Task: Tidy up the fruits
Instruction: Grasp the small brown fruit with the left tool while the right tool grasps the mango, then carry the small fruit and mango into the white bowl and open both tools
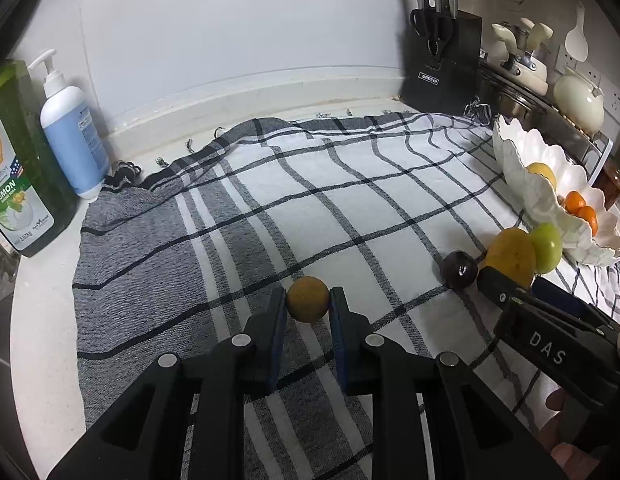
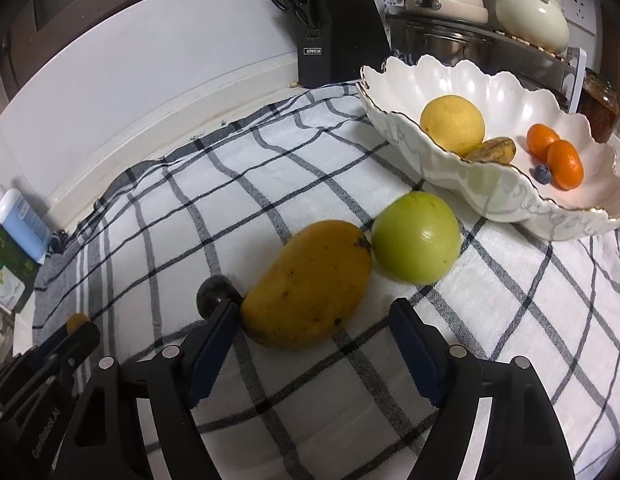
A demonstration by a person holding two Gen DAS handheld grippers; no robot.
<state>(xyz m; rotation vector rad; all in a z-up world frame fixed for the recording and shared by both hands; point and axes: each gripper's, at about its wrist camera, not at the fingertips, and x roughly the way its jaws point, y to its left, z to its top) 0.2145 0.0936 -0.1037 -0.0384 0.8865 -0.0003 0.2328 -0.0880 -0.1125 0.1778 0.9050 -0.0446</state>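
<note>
L gripper point(image 1: 308, 300) is clenched on a small round yellow-orange fruit point(image 1: 307, 298), lower centre of the L wrist view, pads pressing both its sides, just over the checked cloth point(image 1: 294, 200); R gripper point(image 2: 314, 316) stands released, jaws wide around the near end of the mango point(image 2: 310, 284), centre of the R wrist view; its left pad touches or nearly touches the mango, right pad clear of it. No earlier pic, so nothing on jaw motion. Dark plum point(image 2: 214, 294) sits just left of the mango; green apple point(image 2: 416, 238) touches its far tip, upper right of it. White scalloped bowl point(image 2: 490, 196), upper right, holds a yellow citrus point(image 2: 452, 124), a brownish fruit point(image 2: 492, 150), two mandarins point(image 2: 556, 156) and a blueberry point(image 2: 543, 174). Knife block point(image 2: 330, 40) at top centre; soap bottle point(image 1: 72, 136) and green detergent bottle point(image 1: 18, 160) at L edge of the L wrist view.
</note>
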